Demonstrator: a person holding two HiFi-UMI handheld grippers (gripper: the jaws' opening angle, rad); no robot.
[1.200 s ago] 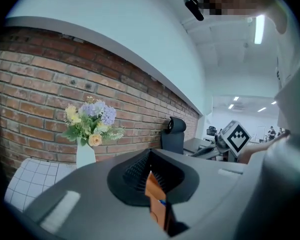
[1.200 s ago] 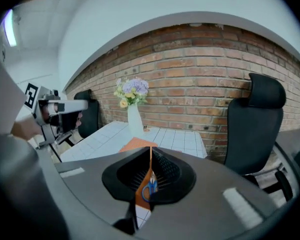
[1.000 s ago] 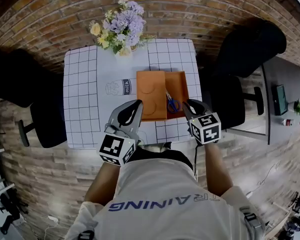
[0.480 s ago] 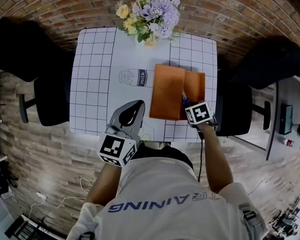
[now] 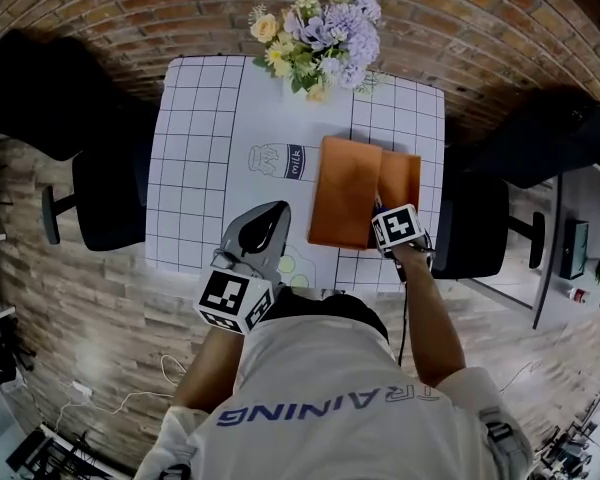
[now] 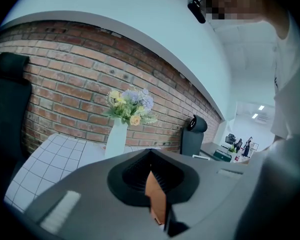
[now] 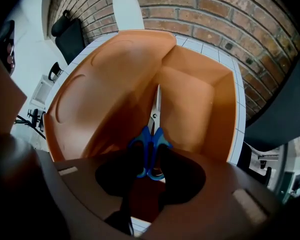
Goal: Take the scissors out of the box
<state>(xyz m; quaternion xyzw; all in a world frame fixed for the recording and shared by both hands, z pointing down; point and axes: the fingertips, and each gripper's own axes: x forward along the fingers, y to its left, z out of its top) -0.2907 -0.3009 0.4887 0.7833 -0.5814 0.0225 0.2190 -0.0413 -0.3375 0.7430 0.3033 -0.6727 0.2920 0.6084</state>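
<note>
An orange box (image 5: pixel 412 183) stands on the gridded table, its lid (image 5: pixel 348 193) tilted open to the left. Scissors (image 7: pixel 157 136) with blue handles lie inside against the box wall (image 7: pixel 225 109), blades pointing away. My right gripper (image 7: pixel 151 156) points straight down into the box; its jaws are closing with the handles between the dark fingers, which do not visibly press on them. In the head view only its marker cube (image 5: pixel 398 228) shows above the box. My left gripper (image 5: pixel 273 208) hangs over the table's front edge, shut and empty.
A vase of flowers (image 5: pixel 315 28) stands at the table's far edge. A milk carton (image 5: pixel 280 160) lies left of the box. Black chairs (image 5: pixel 100 188) flank the table on both sides. Brick floor surrounds it.
My right gripper tipped downward and sank from the table's front edge into the box, over the scissors. The left gripper shifted only a little.
</note>
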